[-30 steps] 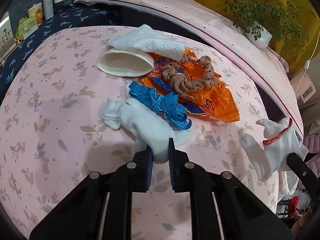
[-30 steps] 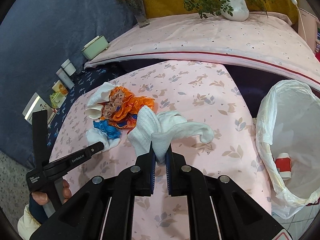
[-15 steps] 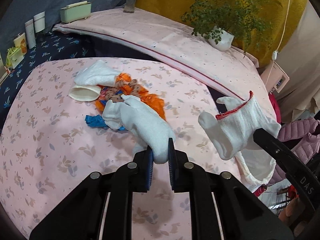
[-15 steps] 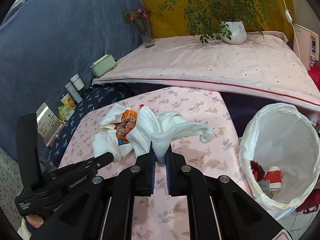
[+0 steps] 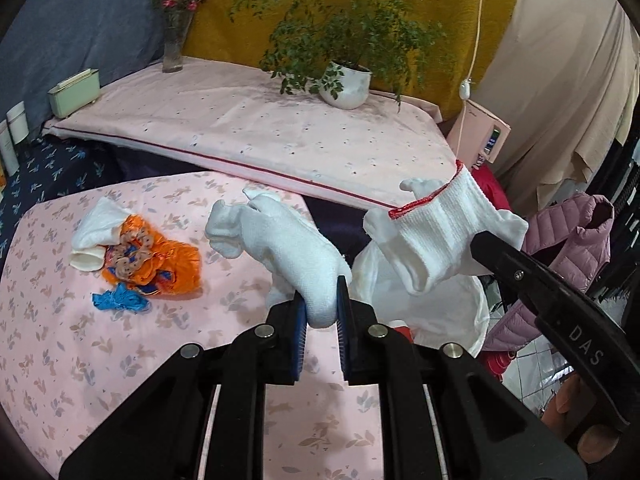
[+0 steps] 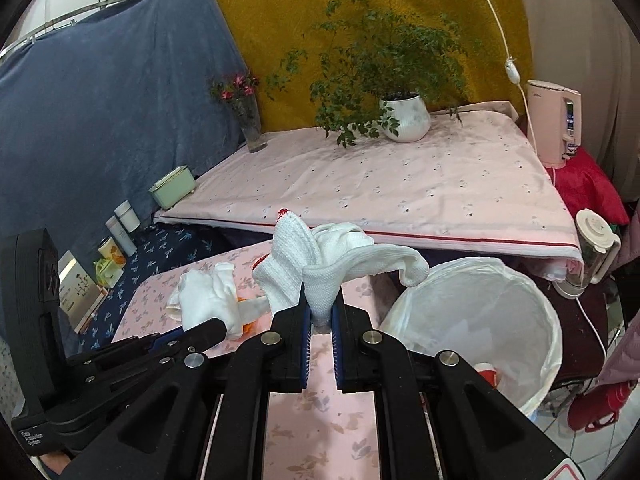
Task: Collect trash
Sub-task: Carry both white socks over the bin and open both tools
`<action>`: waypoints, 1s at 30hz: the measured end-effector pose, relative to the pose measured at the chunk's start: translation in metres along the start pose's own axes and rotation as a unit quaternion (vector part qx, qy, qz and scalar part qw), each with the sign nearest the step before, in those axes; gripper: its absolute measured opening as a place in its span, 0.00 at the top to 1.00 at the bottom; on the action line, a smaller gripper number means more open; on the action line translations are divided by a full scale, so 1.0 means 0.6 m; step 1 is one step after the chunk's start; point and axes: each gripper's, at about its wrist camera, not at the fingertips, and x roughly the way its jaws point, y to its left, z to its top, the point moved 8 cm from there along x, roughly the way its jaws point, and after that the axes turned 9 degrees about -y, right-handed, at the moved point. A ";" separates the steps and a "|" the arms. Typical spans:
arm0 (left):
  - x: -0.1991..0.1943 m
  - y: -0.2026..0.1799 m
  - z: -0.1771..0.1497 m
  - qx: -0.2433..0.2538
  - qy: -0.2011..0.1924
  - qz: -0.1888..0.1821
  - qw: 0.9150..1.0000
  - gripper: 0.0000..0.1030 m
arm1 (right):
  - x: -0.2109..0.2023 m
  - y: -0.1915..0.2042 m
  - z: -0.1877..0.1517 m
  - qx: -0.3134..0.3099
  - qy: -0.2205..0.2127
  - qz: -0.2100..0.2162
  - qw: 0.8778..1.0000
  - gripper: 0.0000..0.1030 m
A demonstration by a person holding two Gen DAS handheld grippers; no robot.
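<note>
Pink leaf-print tablecloth (image 5: 80, 344) covers the table, its far edge cut off by a bin lined with a white plastic bag (image 6: 480, 312), contents mostly hidden. Two knitted white gloves hang in the air: the left gripper (image 5: 322, 312) is clamped on the plain glove (image 5: 288, 248), the right gripper (image 6: 320, 312) on the red-cuffed glove (image 6: 320, 264). One crumpled orange wrapper (image 5: 168, 264) lies on the cloth.

Two white knit gloves, one plain (image 5: 296, 248), one red-cuffed (image 5: 440, 228), held aloft beside white-lined trash bin (image 6: 536, 308); orange wrapper (image 5: 160, 264) on counter.
</note>
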 end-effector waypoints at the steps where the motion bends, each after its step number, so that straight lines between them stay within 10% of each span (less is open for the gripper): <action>1: 0.003 -0.014 0.002 0.005 0.000 -0.006 1.000 0.88 | -0.005 -0.011 0.004 0.002 -0.003 -0.005 1.000 0.92; 16: 0.059 -0.192 0.003 0.065 0.019 -0.095 0.993 0.83 | -0.052 -0.171 0.029 0.035 -0.021 -0.083 0.996 0.92; 21: 0.064 -0.202 0.009 0.072 0.004 -0.080 0.994 0.47 | -0.051 -0.195 0.032 0.038 -0.021 -0.095 0.994 0.92; 30: 0.068 -0.149 0.013 0.061 -0.005 -0.022 0.998 0.30 | -0.036 -0.188 0.038 0.034 -0.021 -0.098 0.994 0.81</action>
